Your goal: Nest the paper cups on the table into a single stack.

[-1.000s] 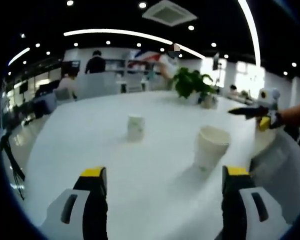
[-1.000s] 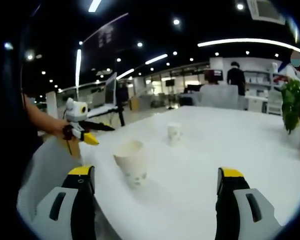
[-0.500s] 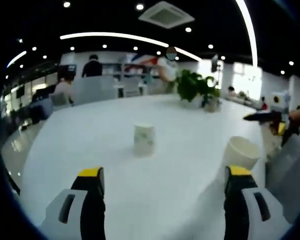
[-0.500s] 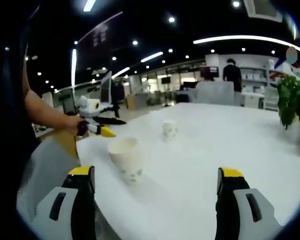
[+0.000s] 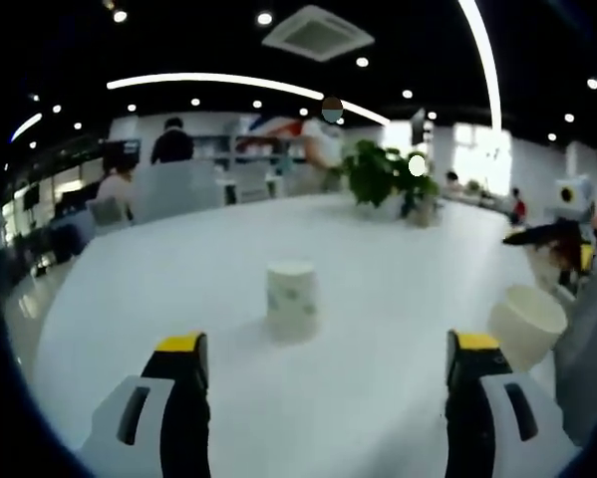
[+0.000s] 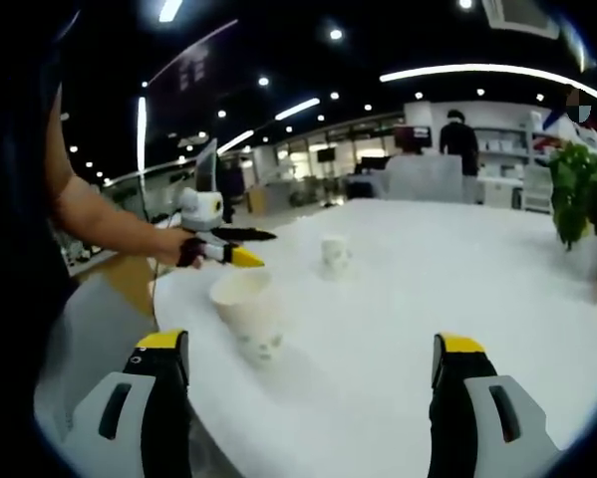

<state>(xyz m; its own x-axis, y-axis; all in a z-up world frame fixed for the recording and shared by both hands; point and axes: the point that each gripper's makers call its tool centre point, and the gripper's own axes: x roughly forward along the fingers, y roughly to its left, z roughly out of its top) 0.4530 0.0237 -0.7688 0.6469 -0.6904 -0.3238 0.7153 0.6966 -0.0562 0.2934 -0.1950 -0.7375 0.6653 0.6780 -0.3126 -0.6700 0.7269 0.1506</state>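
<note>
Two cups: inverted cup point(image 5: 292, 300) ahead between left tongs point(image 5: 323, 349) tips.

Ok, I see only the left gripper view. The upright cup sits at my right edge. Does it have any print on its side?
Observer: Yes. In the right gripper view the upright cup has small dark marks low on its side.
Operator: And where is my left gripper compared to that cup?
Observer: The left gripper is held just above and behind the rim, with its jaws apart. It does not seem to touch the cup.
Operator: Is the right gripper holding anything?
Observer: No. The right gripper has its jaws wide apart, with nothing between them.
</note>
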